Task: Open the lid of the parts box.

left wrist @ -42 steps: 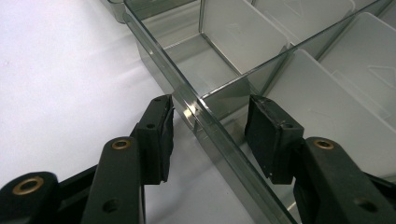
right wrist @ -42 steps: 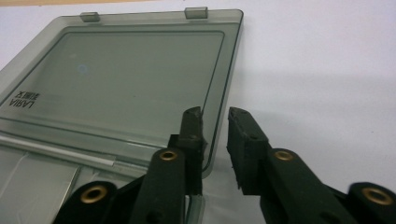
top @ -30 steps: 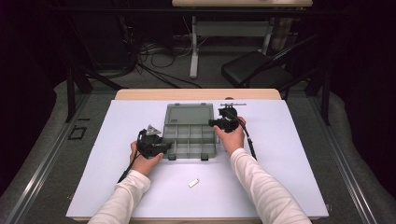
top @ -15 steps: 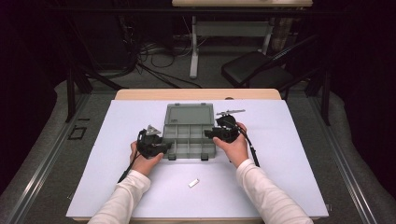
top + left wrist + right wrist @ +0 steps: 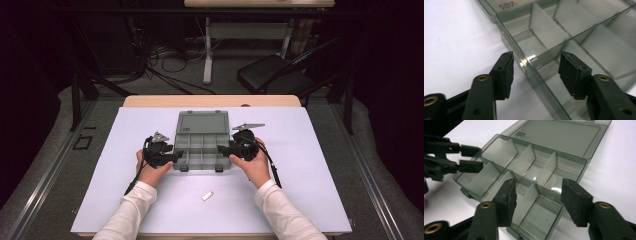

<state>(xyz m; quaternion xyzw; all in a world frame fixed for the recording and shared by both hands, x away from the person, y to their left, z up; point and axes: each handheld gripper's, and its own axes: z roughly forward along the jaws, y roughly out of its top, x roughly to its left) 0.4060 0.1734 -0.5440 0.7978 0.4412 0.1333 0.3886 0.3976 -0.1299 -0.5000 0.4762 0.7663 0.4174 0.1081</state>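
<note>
The organiser box (image 5: 202,145) lies open at the middle of the white mat (image 5: 310,165), its lid (image 5: 202,121) folded flat behind it. I read two rows of divided compartments, all bare.

My left gripper (image 5: 172,156) stands at the box's left wall, jaws having just opened, straddling that wall without pressing it. My right gripper (image 5: 222,149) stands at the right end, jaws likewise just opened, over the end compartments, gripping nothing.

One small white piece (image 5: 207,195) lies on the mat nearer me. Beyond the wooden table (image 5: 150,100): one dark chair (image 5: 272,72) and cables (image 5: 170,60) on the floor.
</note>
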